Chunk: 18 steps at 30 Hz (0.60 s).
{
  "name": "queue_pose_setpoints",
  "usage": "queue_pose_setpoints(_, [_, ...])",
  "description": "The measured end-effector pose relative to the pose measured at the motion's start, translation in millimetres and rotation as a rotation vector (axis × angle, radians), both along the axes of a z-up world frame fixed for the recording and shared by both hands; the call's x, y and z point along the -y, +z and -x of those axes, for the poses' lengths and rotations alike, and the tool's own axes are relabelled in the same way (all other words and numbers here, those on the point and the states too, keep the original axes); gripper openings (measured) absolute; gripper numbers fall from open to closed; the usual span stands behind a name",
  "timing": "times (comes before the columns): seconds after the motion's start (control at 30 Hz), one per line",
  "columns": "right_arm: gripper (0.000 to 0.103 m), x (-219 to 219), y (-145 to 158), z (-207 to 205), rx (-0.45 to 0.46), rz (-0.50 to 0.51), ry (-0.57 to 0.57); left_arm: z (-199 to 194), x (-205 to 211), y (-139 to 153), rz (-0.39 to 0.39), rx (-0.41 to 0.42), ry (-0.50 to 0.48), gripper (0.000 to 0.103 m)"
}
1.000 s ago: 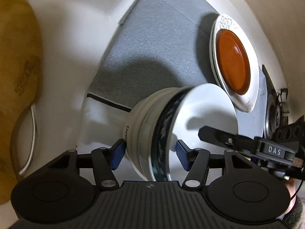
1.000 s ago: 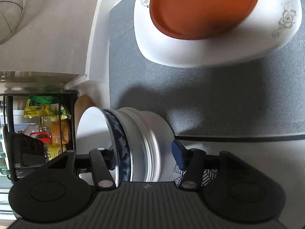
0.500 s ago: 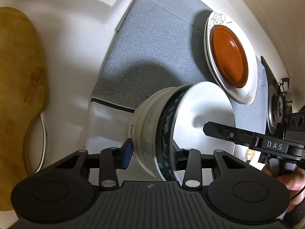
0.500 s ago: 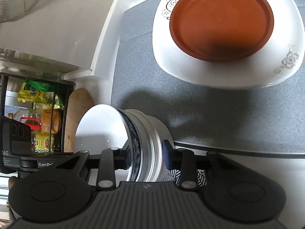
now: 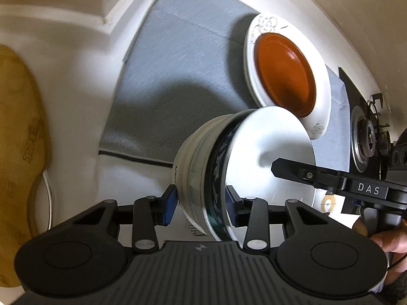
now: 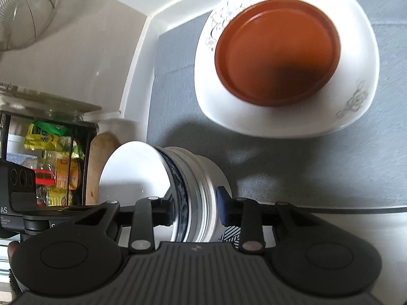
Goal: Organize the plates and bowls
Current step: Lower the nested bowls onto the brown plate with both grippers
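Here, stacked bowls [image 5: 229,175] held off the counter [image 5: 84,96] on edge, mouth sideways, above the near border of the grey mat [image 5: 178,76]. Left gripper [image 5: 201,207] clenched across the stack's wall, one of its fingers [image 5: 169,204] on the foot side, the other at the rim. Right gripper [image 6: 194,209] likewise clamped on the same stack from the opposite side. Ahead of both, well apart on the mat: brown plate [image 6: 277,50] nested in white plate [image 6: 356,96]. Stack axis crosswise to both grippers. Neither gripper evidently nearer. Likely next: righting the stack, setting it beside the plates.
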State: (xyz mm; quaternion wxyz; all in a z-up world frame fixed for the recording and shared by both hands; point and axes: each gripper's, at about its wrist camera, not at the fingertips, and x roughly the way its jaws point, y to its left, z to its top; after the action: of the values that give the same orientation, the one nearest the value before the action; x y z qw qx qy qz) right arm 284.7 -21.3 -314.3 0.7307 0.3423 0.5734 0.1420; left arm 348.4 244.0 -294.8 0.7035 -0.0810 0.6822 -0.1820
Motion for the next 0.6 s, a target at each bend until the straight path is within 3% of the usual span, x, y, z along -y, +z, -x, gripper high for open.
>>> queue_pose_setpoints(0.6, [0.037,59.8,53.8,-19.2,0.112,0.067,-0.138,-38.9,65.0,46.9,0.03,0.103,-0.072,0.044])
